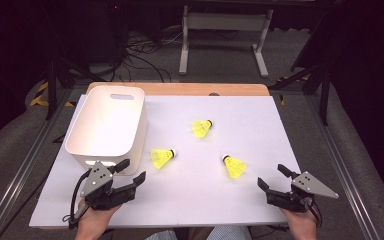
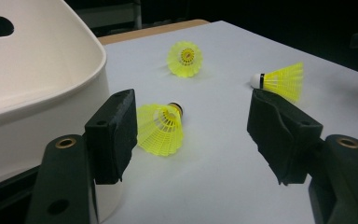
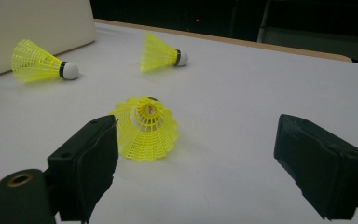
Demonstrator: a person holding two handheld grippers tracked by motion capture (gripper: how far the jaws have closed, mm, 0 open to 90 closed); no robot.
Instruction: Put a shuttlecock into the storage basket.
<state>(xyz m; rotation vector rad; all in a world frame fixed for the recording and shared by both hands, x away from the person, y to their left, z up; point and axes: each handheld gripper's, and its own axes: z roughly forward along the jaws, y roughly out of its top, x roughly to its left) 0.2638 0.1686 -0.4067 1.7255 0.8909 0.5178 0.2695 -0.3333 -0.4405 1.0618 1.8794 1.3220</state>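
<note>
Yellow plastic shuttlecocks, three of them, lie on the white bench [image 1: 205, 200], and none is in the white bin [image 1: 80, 145] at the left yet. The left claw [image 1: 128, 176] rests at the bin's near corner with its jaws wide apart and nothing between them; the right claw [image 1: 274, 177] sits at the near right, likewise spread and empty. What matters for the left hand is the nearest shuttlecock [image 1: 162, 158]: it lies just ahead of that claw and slightly to its right, close beside the bin wall, on its side with its long axis running roughly across the bench, cork to the right and skirt towards the bin. In the left gripper view this shuttlecock [image 2: 161, 128] shows just past the left jaw, off centre, so I judge the claw needs a small shift before it can straddle the skirt. The right-hand shuttlecock [image 1: 234, 166] lies ahead and to the left of the right claw, skirt facing it. The far shuttlecock [image 1: 201, 128] lies mid-bench, well apart from both hands.
</note>
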